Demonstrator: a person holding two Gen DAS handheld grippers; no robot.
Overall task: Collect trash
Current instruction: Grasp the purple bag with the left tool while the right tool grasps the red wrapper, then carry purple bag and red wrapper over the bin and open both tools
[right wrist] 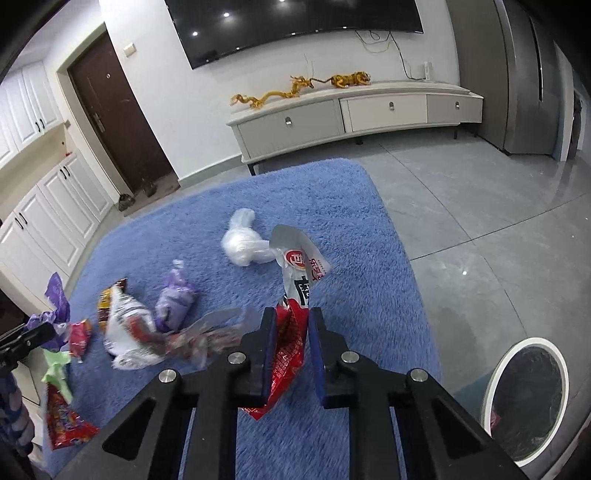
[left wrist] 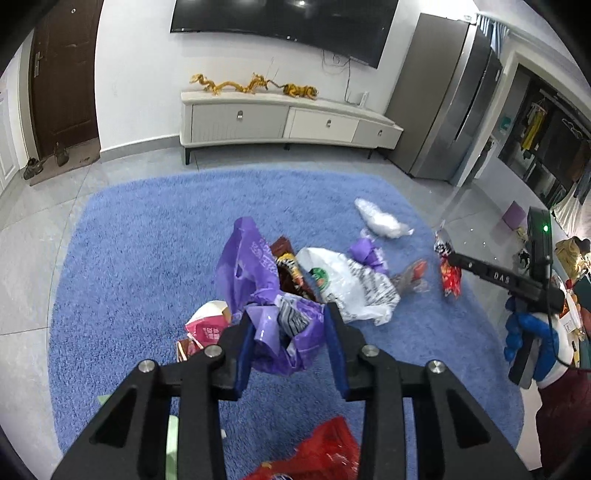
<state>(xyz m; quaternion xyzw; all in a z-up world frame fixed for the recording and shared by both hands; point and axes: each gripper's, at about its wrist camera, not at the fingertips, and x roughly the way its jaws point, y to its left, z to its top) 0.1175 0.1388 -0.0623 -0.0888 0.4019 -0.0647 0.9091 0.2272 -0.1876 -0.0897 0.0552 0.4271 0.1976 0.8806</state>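
Blue rug (left wrist: 147, 258); grey tile floor (right wrist: 480, 206); wall TV (left wrist: 280, 18).

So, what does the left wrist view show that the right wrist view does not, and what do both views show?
Only the left wrist view shows the left tool closed on a purple plastic bag, the pink-and-white carton beside it, and the person's blue-gloved hand.

Only the right wrist view shows the round white-rimmed trash bin on the floor and the white wall cabinets.

Both show the blue rug, the clear crumpled plastic, the TV cabinet, and the red snack wrapper held by the right tool.
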